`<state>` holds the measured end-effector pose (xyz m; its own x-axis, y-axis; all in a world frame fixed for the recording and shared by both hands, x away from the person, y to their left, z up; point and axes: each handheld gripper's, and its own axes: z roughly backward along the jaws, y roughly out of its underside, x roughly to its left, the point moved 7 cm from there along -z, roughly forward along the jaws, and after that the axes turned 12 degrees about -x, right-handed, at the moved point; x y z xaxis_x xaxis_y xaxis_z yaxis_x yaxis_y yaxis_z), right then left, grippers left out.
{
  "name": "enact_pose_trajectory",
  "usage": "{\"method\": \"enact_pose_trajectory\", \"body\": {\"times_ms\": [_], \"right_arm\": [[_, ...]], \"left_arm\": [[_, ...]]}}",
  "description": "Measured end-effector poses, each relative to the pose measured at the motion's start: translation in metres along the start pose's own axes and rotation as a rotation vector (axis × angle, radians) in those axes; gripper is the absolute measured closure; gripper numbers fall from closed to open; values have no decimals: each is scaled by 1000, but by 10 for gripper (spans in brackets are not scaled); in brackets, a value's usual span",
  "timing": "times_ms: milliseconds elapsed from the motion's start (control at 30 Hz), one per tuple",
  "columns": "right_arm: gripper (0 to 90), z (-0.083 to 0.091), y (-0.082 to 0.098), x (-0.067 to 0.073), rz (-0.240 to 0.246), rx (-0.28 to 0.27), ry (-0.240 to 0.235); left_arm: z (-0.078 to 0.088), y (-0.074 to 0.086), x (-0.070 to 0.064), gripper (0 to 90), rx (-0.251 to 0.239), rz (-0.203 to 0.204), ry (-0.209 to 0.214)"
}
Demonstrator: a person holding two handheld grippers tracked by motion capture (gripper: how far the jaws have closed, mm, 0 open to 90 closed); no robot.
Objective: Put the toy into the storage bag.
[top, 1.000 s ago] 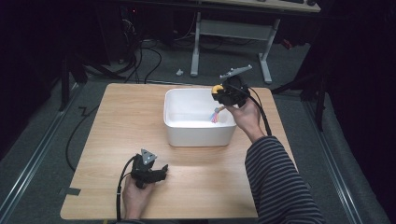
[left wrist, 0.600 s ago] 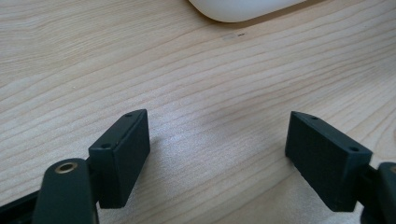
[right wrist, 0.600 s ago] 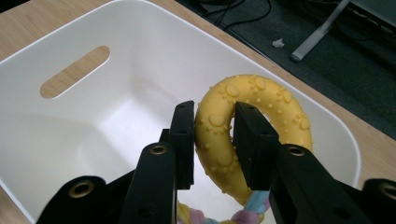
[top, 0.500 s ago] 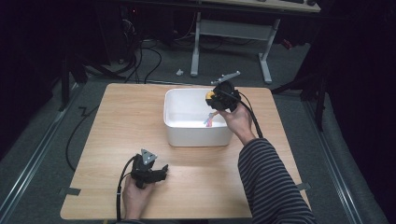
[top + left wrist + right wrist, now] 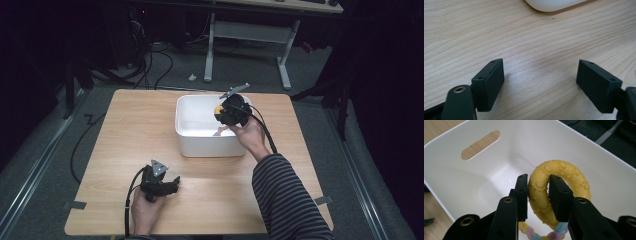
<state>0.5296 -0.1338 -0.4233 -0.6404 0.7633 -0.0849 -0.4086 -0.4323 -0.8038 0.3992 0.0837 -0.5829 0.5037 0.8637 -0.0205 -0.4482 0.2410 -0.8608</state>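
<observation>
Left gripper rests near the surface's front edge — jaws wide, nothing between them. White bin toward the back edge. Right gripper over the bin's right side — jaws clamped on a yellow ring toy, braided rope hanging below.
</observation>
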Motion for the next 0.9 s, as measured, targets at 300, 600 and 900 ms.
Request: {"method": "enact_pose_trajectory", "body": {"times_ms": [300, 600, 900], "right_arm": [[699, 3, 7, 15, 11, 22, -25], [697, 7, 13, 31, 24, 37, -59], [695, 7, 19, 33, 17, 42, -73]], "left_arm": [[0, 0, 0, 229, -3, 6, 0], [-1, -1, 1, 232, -7, 10, -3], [-1, -1, 1, 235, -8, 17, -5]]}}
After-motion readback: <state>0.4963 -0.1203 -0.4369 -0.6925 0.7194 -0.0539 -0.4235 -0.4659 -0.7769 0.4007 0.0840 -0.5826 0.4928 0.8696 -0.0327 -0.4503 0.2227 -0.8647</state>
